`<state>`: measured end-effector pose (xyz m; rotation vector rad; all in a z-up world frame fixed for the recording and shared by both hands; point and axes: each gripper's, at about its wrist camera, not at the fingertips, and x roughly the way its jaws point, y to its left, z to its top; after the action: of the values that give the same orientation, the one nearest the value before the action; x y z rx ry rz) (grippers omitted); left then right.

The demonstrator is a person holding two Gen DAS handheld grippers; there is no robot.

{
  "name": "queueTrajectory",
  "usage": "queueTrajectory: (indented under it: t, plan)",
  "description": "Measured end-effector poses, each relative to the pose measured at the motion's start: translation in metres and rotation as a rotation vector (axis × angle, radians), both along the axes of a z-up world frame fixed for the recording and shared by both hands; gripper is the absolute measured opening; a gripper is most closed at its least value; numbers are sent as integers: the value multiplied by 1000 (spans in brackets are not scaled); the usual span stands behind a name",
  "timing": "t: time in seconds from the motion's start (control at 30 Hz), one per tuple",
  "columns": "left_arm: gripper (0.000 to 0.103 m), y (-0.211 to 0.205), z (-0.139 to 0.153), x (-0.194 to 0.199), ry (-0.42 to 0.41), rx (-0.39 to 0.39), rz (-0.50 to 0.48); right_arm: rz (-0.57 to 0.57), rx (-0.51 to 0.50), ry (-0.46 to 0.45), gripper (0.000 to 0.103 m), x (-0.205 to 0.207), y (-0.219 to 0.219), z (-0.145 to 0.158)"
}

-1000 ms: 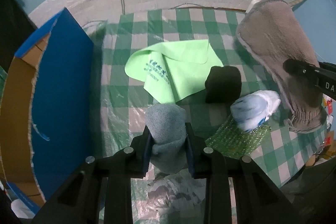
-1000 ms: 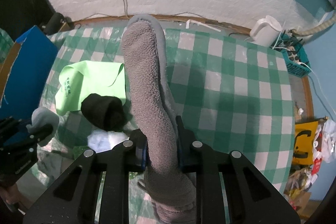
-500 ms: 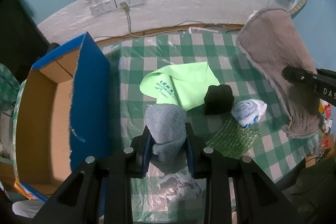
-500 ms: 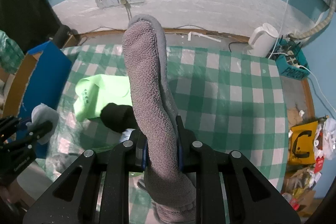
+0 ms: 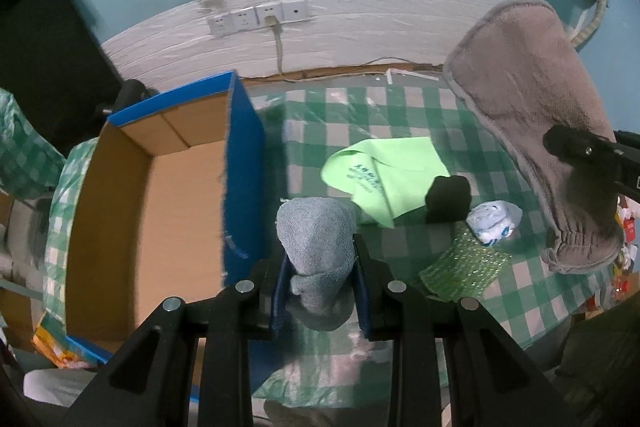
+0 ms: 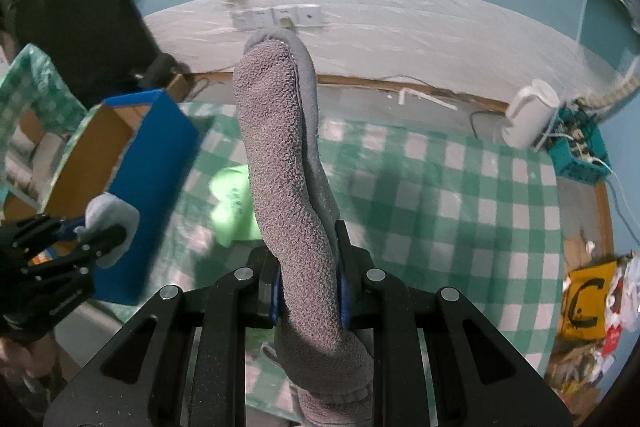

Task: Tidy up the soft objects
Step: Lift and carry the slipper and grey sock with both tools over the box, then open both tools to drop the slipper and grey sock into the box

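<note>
My left gripper [image 5: 320,259] is shut on a rolled blue-grey cloth [image 5: 316,235], held above the table's left edge beside an open blue cardboard box [image 5: 160,195]. My right gripper [image 6: 308,259] is shut on a long grey fleece mitt [image 6: 280,155], held upright in the air; the mitt also shows in the left wrist view [image 5: 532,131]. On the green checked table [image 5: 408,107] lie a lime-green cloth [image 5: 384,167], a black rolled sock [image 5: 448,193] and a white-blue bundle [image 5: 492,223]. The left gripper with its cloth shows in the right wrist view [image 6: 100,231].
A green bubble-wrap piece [image 5: 460,267] lies near the table's front. A white kettle [image 6: 528,115] and a teal basket [image 6: 580,151] stand at the back right. Wall sockets [image 5: 256,19] with a cable are on the wall. A plastic bag [image 5: 344,367] lies below the left gripper.
Both grippers have risen and shifted left with their loads. The blue box's open inside has come into view next to the left gripper.
</note>
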<state>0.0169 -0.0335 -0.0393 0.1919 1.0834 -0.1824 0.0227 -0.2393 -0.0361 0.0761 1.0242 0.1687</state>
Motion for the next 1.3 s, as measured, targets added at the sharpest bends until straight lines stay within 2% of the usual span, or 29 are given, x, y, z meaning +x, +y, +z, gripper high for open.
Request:
queueTrajectory:
  t: [0.4,0.8,1.1,1.3]
  plan:
    - [28,48,22,-4,-52,-8,75,155,16,-26,19,21,78,22]
    - [28,104,23,-5,-65,-26,161,307,28,-25,19,43,175,36]
    - [28,153,16,-4,-52,-40,249,373,46,15,19,57,235,35]
    - [28,180,1,-2,-16,-51,304,409,49,68,19,65,269,19]
